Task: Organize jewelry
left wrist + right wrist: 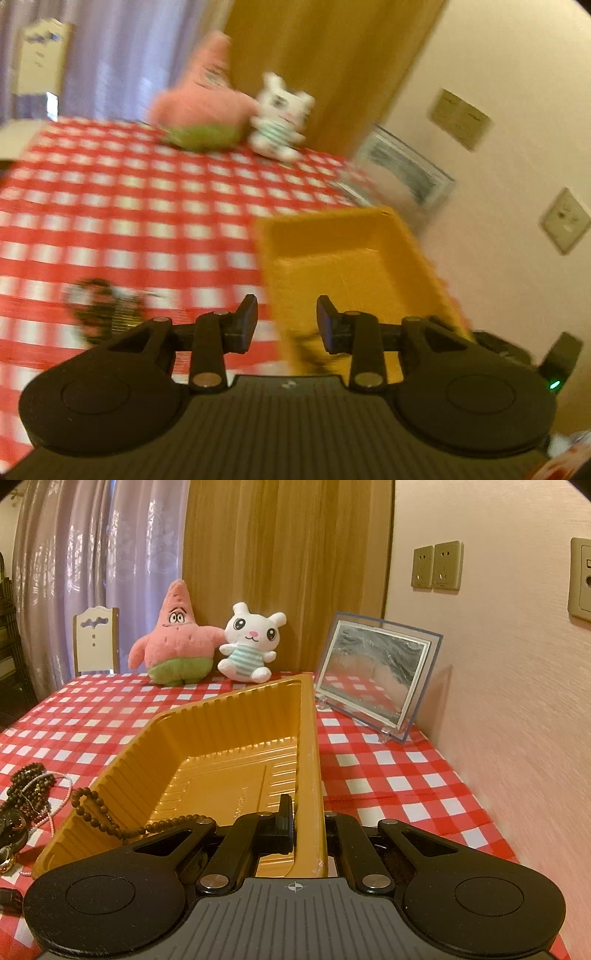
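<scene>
On a bench (388, 775) spread with red-and-white check, a gold plastic tray (221, 760) waits to take in the jewelry, its right wall pinched between the fingers of the right gripper (306, 830), which are clamped on that rim and appear to steady the tray. Over the tray's near-left corner drapes a strand of brown beads (96, 812), one loop hanging outside the wall and the rest trailing inside toward the gripper. The left gripper (287, 321), seen through heavy blur, hovers above the tray's near edge with its fingers apart and nothing between them; a dark thread-like smear below them is probably those same beads, though the blur leaves it unsure.

Left of the tray, on the cloth, lies the unsorted heap of jewelry (27, 794): dark bead strings, a pale pink strand and what looks like a watch. The step in hand seems to be one strand delivered, with the heap not yet gathered. The next move likely calls for the left gripper to travel to that heap and close on a single strand without dragging its tangled neighbours along.
</scene>
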